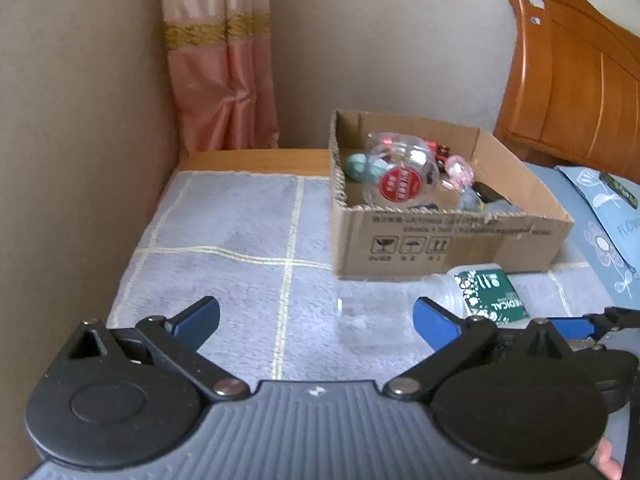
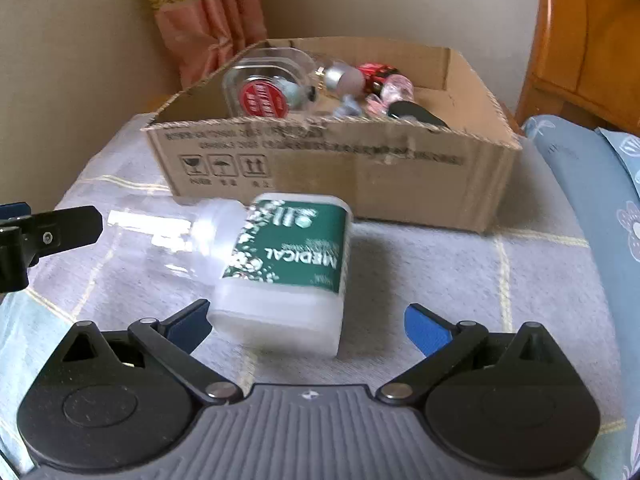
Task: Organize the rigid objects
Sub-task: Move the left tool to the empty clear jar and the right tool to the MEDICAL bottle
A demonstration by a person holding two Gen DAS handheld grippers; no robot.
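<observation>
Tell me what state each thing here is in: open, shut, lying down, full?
Left gripper: open, holding nothing.
Right gripper: open, either side of the bottle's base, not gripping.
White bottle with green label: lying on its side on the blanket.
Cardboard box: open-topped, holding small items.
Clear jar: inside the box, lying tilted.

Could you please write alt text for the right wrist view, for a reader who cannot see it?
A white bottle with a green label lies on its side on a grey checked cloth, between the open fingers of the right gripper. Behind it stands an open cardboard box holding a clear jar and small items; the left gripper shows at the left edge.
</observation>
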